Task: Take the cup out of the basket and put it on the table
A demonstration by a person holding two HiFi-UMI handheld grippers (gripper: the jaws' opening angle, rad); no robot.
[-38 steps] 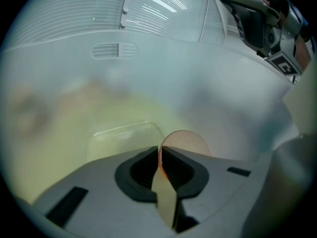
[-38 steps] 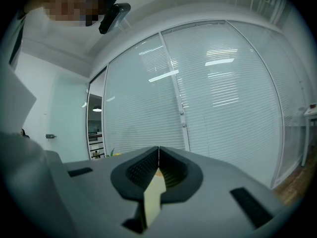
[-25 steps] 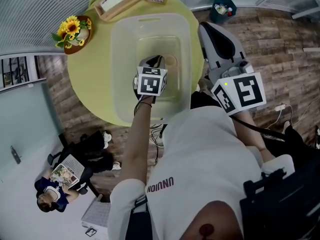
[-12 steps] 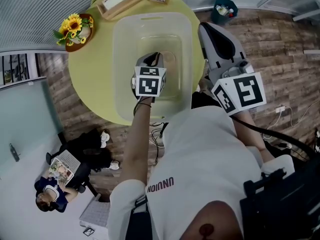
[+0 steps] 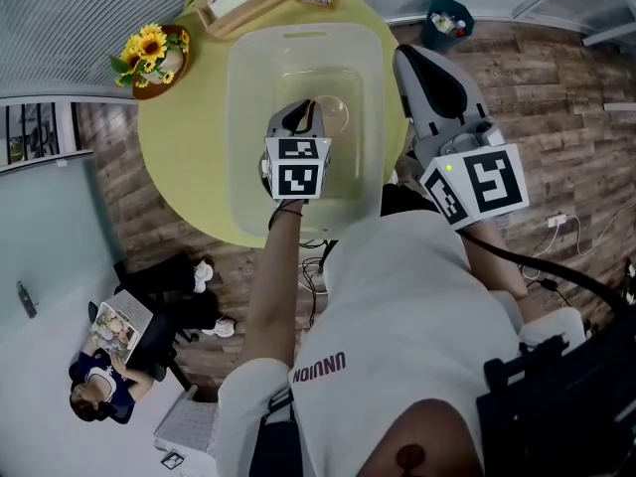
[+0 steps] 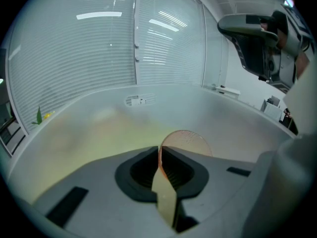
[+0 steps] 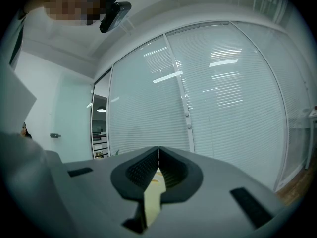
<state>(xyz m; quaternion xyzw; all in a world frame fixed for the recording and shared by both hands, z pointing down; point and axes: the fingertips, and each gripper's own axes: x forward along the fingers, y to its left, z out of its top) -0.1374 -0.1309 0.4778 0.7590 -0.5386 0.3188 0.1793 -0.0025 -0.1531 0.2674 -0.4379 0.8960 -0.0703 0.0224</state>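
- Left tongs (image 6: 159,152) pinch the thin round rim of the see-through cup (image 6: 190,140), down inside the cloudy plastic basket (image 5: 243,97) on the round yellow desk (image 5: 179,137).
- Right tongs (image 7: 158,165) are shut tight and hold nothing.

1. Setting: an office or meeting-room type of space.
2. Walls: glazed partitions (image 7: 223,93) with horizontal slatted blinds; strip lights show as bright bars on them.
3. Floor: wood-look planks (image 5: 556,97), with a small waste bin (image 5: 445,18) by the wall.
4. Furniture: a round yellow-green table (image 5: 179,167) with a grey padded chair (image 5: 437,87) drawn up beside it.
5. Decor: potted sunflowers (image 5: 149,50) (at the table's edge).
6. Occupancy: a seated person (image 5: 99,386) with an open magazine (image 5: 117,328), well apart from the table.
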